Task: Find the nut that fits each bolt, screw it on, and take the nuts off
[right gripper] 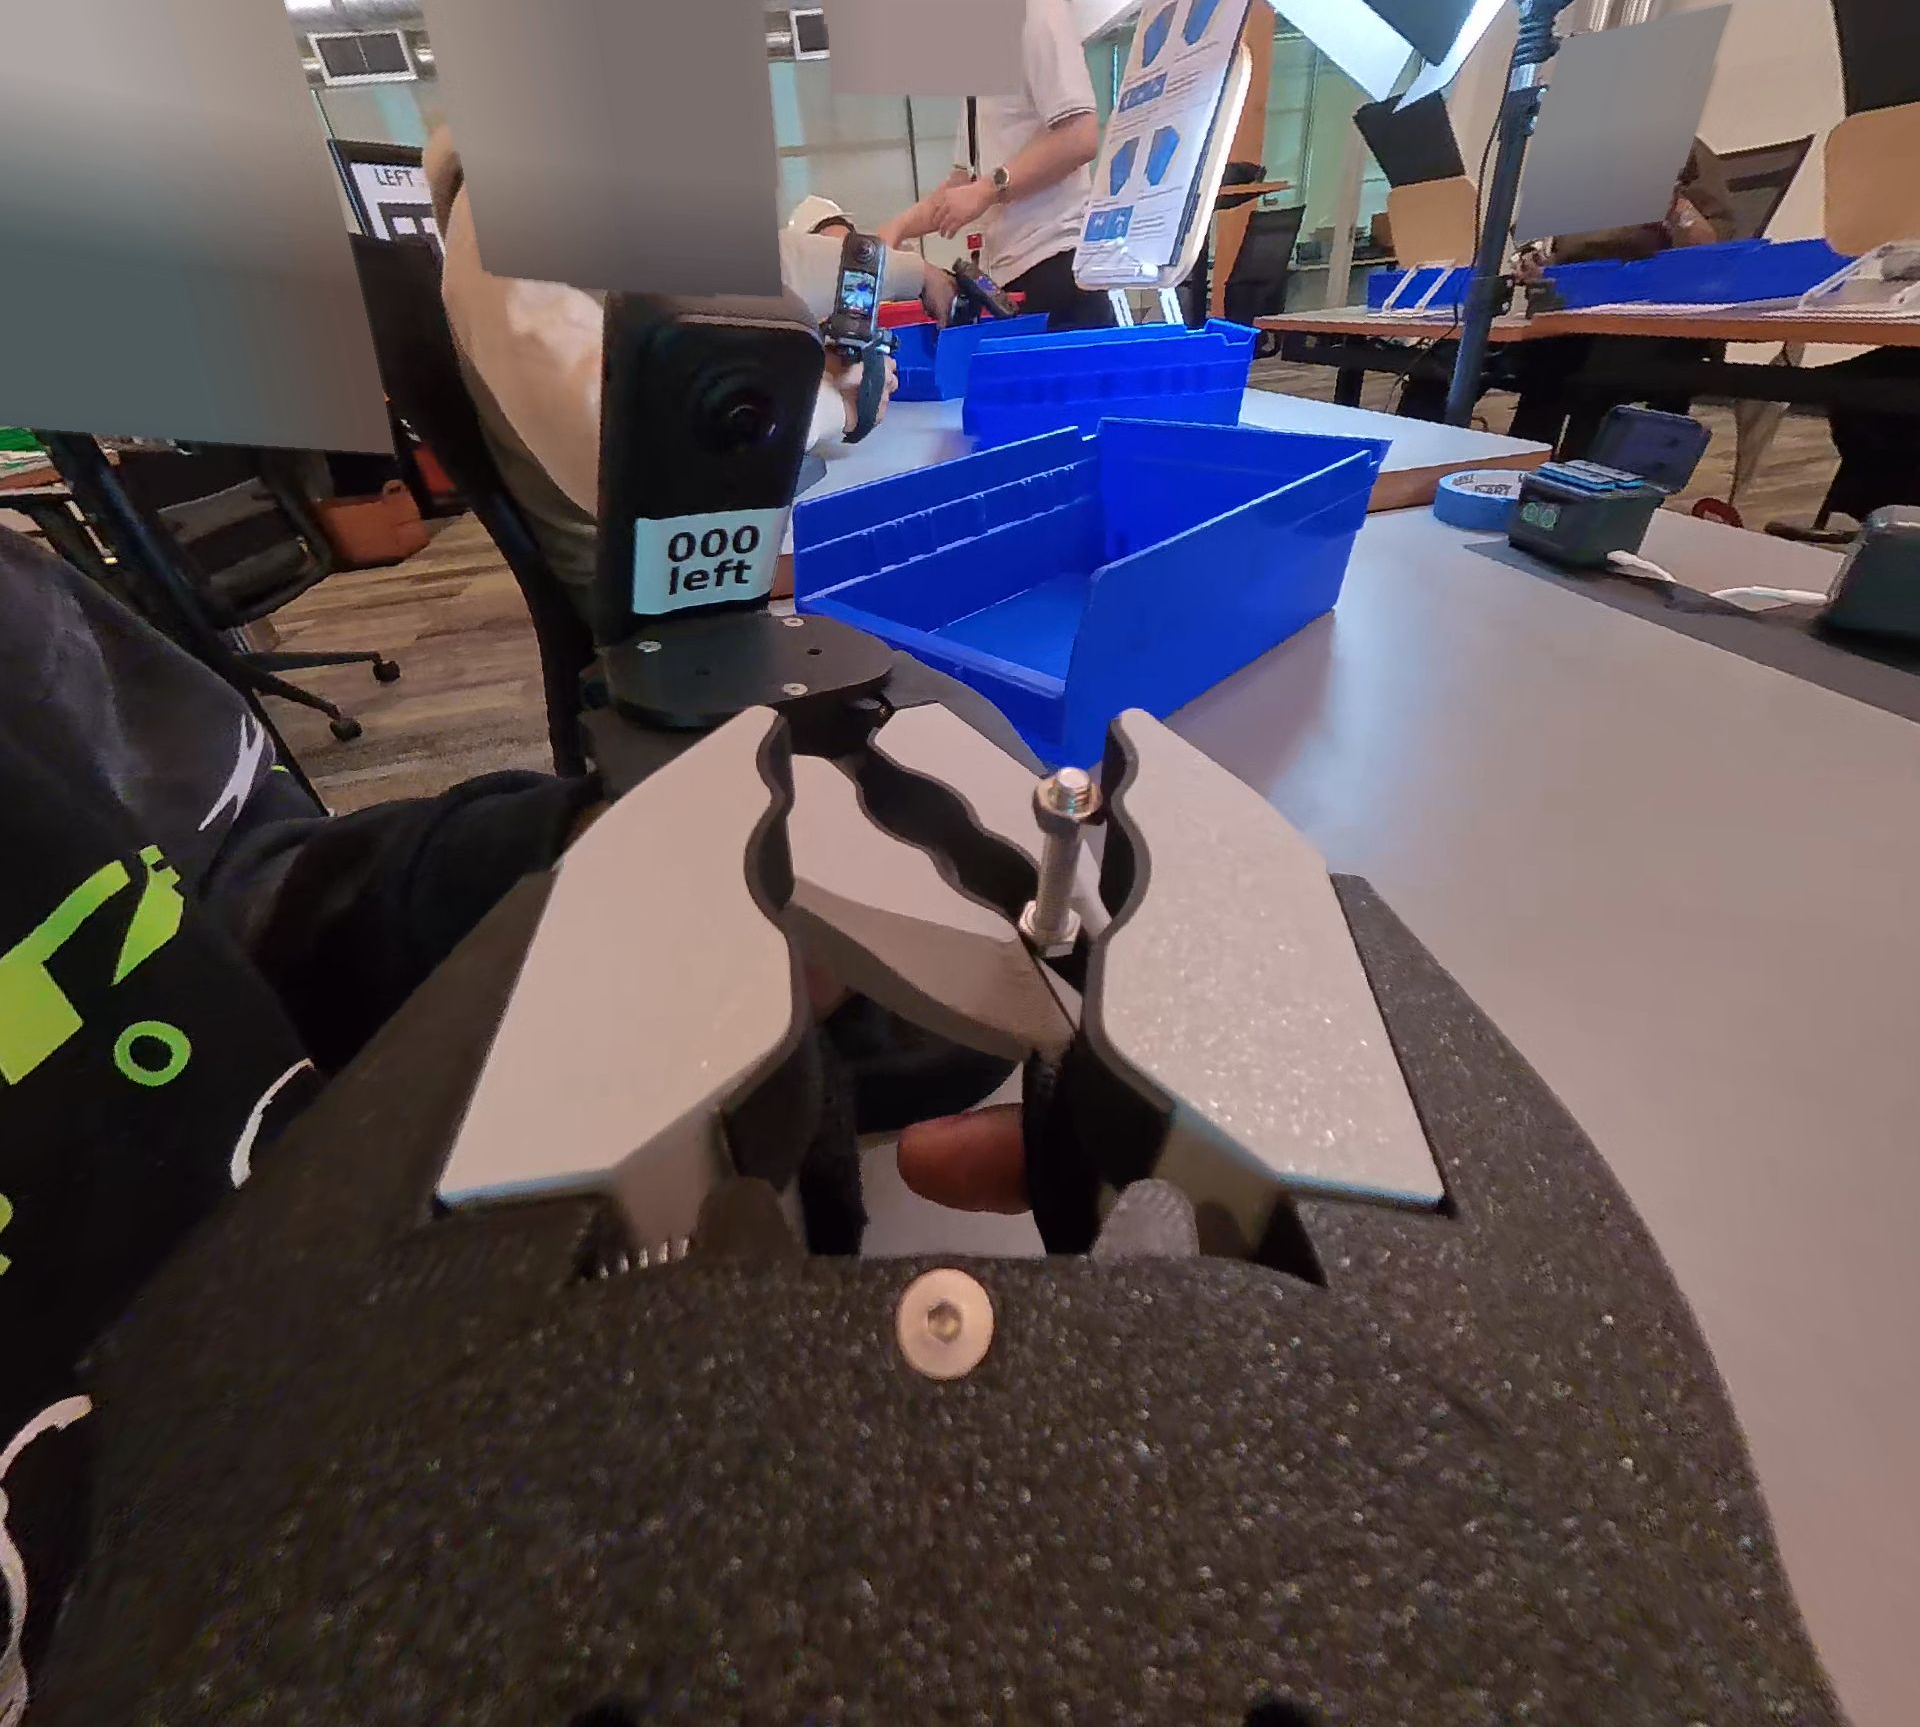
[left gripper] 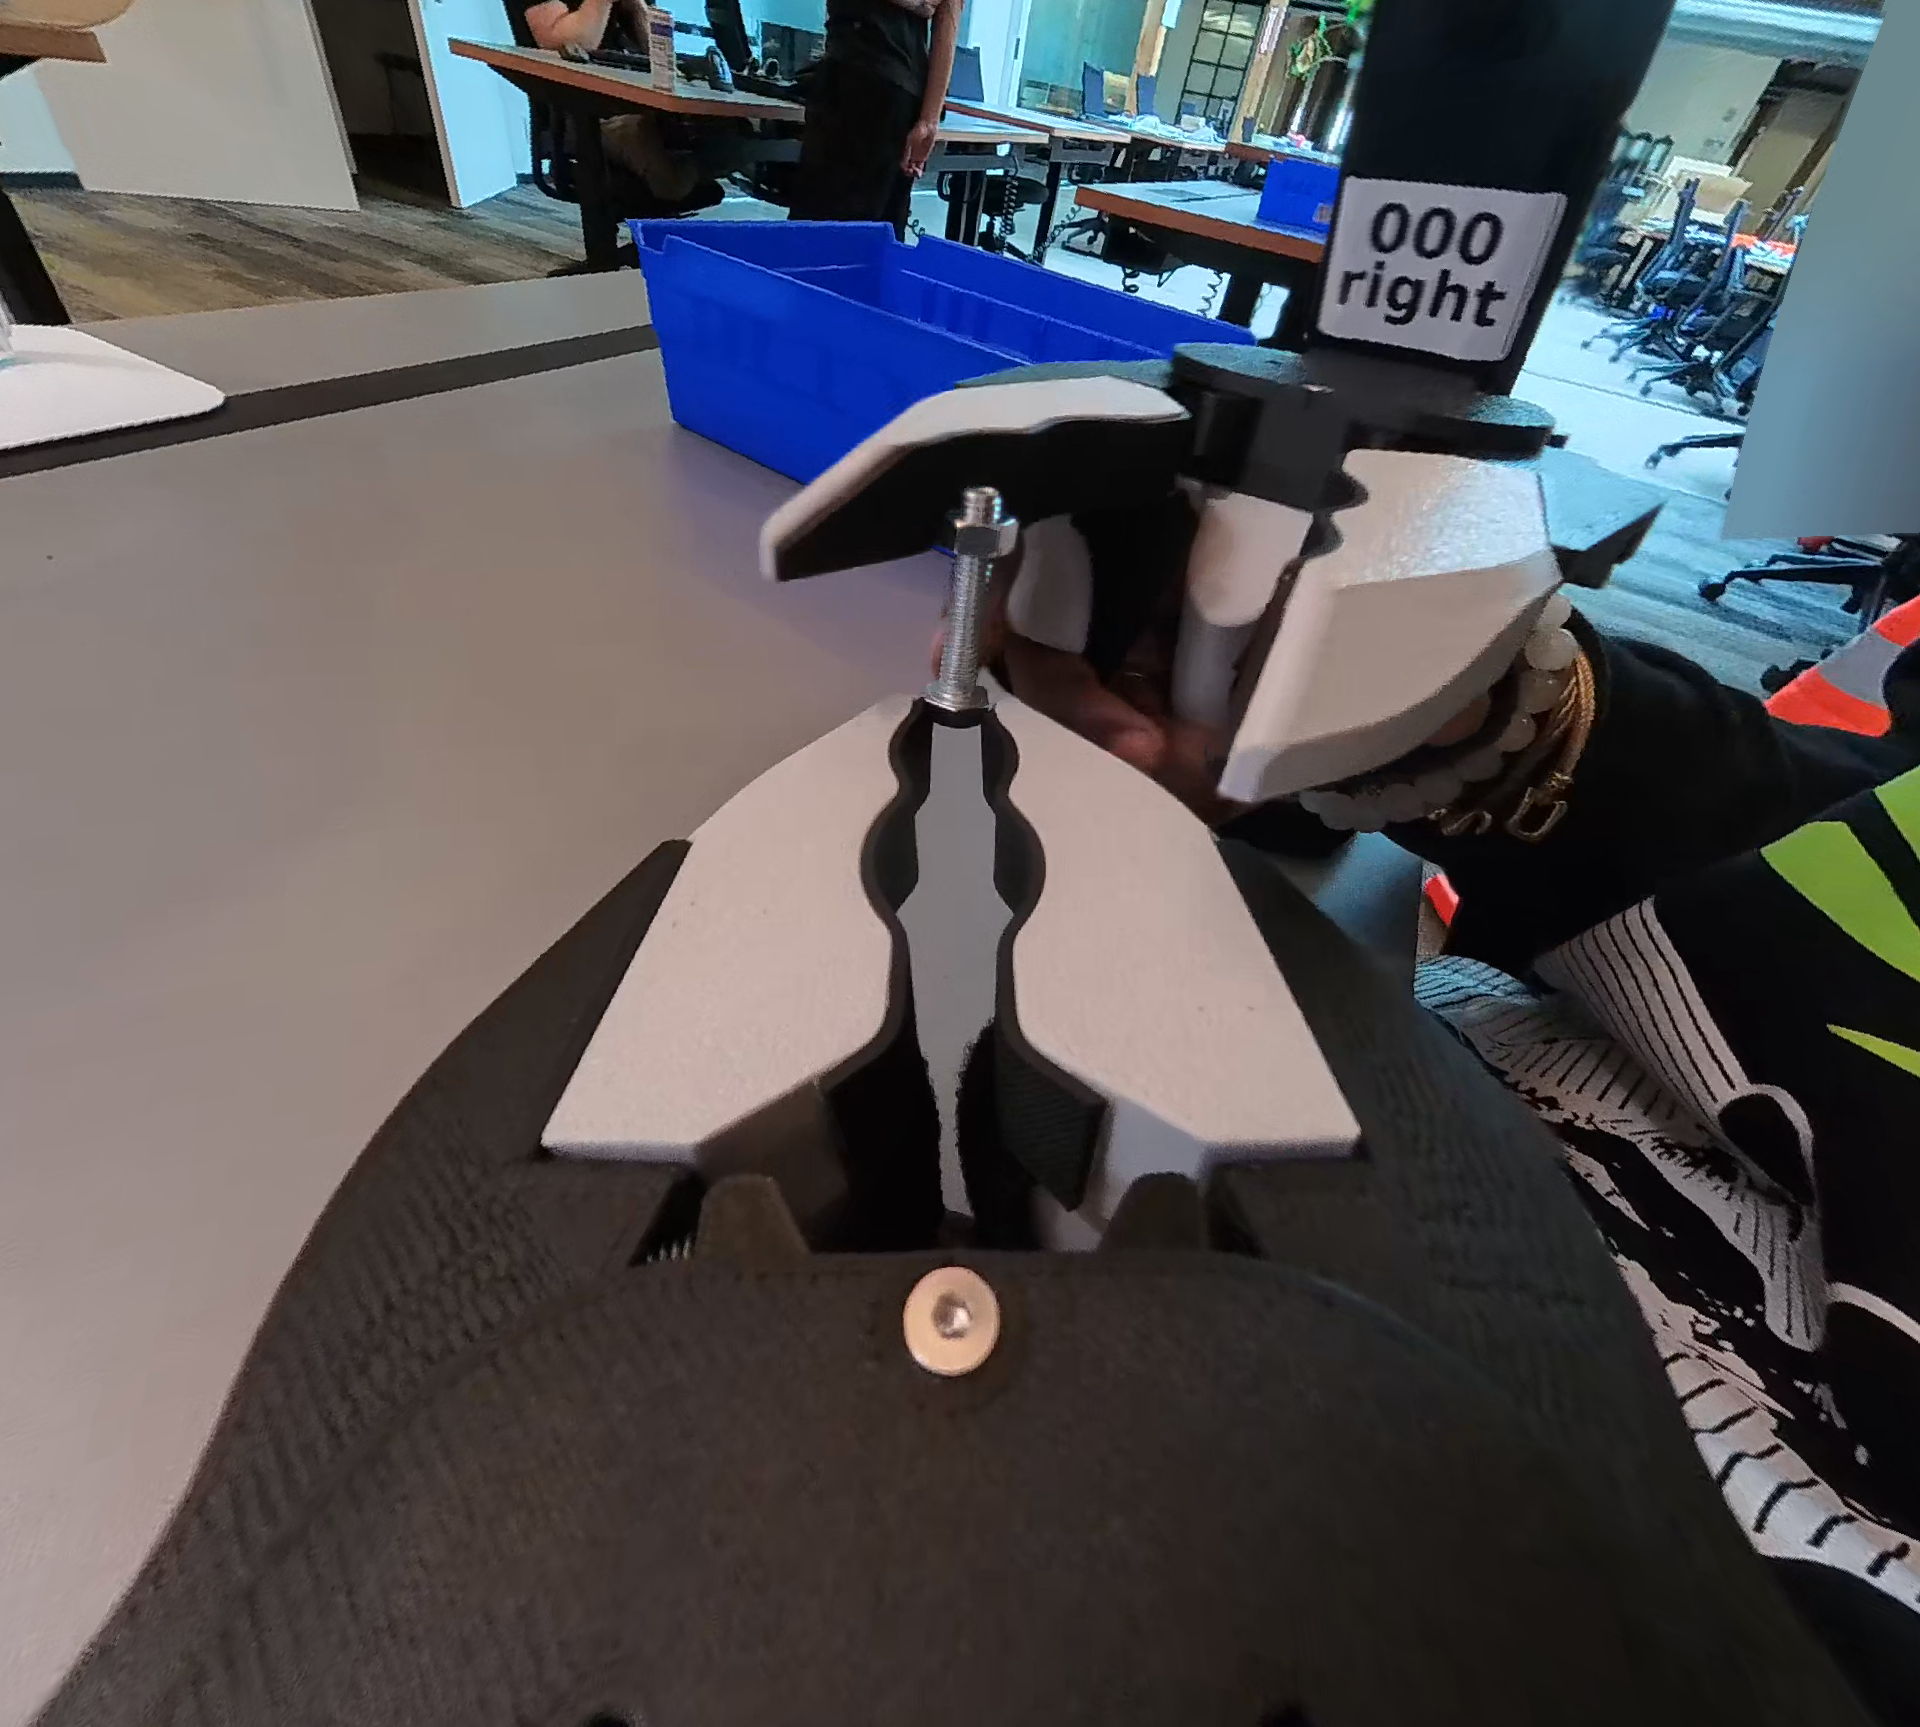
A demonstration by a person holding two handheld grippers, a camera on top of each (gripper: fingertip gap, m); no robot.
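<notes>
Left tool (left gripper: 951,721) pinches the bolt (left gripper: 966,607) head; right tool (right gripper: 940,830) (wide) beside the nut (left gripper: 982,539) could knock it askew.

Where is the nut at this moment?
The nut sits near the top of the upright bolt, whose head the left gripper clamps. In the right wrist view it stands between the open jaws of the right gripper, beside the right-hand one.

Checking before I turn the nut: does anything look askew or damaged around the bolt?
Nothing stands out. The left gripper clamps the bolt by its head, standing upright, the nut square near its tip. The right gripper has its jaws wide open around it.
</notes>
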